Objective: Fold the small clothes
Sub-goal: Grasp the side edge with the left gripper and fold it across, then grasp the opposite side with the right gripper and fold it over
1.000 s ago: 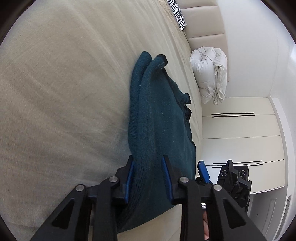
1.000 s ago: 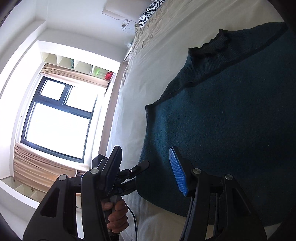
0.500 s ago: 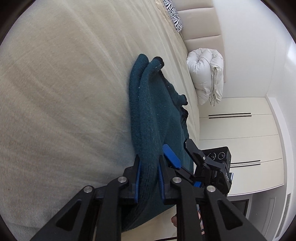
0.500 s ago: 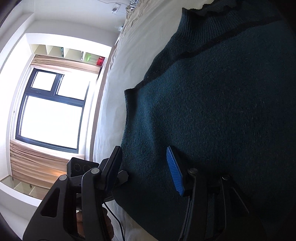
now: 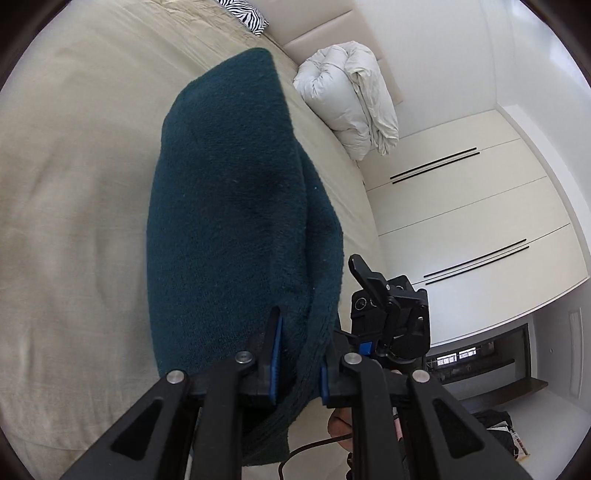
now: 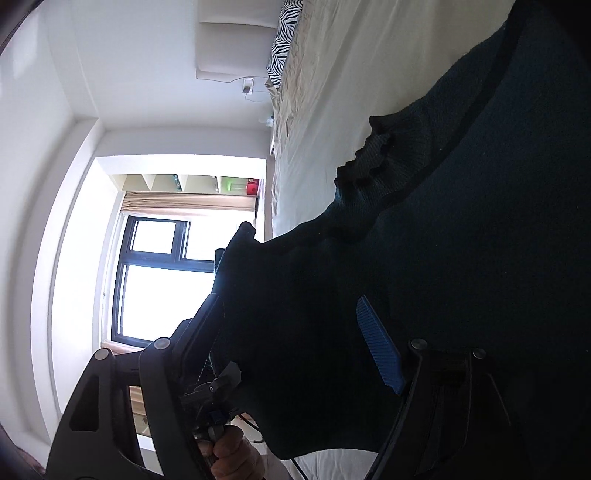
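Note:
A dark teal knitted sweater (image 5: 236,206) lies on a beige bed (image 5: 74,206). My left gripper (image 5: 298,354) is shut on the sweater's near edge and holds it raised, so the cloth arches over the bed. In the right wrist view the sweater (image 6: 461,240) fills most of the frame, with its ribbed collar (image 6: 373,158) at the far side. My right gripper (image 6: 295,317) is open, its jaws wide apart around a lifted part of the cloth. The right gripper also shows in the left wrist view (image 5: 388,306), just right of the held edge.
A rolled white duvet (image 5: 351,99) and a zebra-print pillow (image 5: 243,14) lie at the head of the bed. White wardrobe doors (image 5: 461,206) stand beyond the bed. A bright window (image 6: 162,280) is on the other side.
My left gripper has lifted the sweater's edge, and the cloth now arches wide over the bed. My right gripper has moved in under the raised cloth, still open.

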The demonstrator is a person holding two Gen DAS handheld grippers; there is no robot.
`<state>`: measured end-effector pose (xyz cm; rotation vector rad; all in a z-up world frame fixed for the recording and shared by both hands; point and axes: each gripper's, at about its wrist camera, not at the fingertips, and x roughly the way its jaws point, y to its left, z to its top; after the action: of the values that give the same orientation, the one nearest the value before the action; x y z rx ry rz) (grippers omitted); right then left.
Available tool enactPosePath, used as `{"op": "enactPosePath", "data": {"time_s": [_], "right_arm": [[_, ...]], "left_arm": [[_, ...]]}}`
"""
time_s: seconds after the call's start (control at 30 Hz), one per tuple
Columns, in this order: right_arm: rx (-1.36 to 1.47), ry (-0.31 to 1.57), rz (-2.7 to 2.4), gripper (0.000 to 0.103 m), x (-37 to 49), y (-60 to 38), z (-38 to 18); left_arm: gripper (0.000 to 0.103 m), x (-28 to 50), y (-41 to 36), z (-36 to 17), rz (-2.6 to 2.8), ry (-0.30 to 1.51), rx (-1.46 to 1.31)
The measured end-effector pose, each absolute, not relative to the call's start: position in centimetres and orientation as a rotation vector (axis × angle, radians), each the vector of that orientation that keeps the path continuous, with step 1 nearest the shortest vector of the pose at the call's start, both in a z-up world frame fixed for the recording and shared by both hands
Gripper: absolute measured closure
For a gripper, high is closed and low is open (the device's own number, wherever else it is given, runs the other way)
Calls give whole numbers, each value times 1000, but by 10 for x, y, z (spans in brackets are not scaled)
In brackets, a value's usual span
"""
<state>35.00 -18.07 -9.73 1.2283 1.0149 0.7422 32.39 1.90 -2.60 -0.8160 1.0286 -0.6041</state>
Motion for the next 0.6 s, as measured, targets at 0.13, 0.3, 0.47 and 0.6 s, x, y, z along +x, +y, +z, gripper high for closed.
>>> {"op": "enactPosePath", "data": {"time_s": [0.13,0.3,0.47,0.6], "right_arm": [[1328,968,737,26,360,-231,-107],[1361,972,678,23,357,-284,-121],[1297,993,665,24,358,-301,-120],[1141,1074,619,25,368,-292,-107]], "left_arm": [[85,339,-51,-43,-671,1081,-761],[48,334,-96,-68,-748,1146,-720],[42,315,-71,-59,-778,1072,-694],[42,307,-37,-61,-709,1038,-688]]}}
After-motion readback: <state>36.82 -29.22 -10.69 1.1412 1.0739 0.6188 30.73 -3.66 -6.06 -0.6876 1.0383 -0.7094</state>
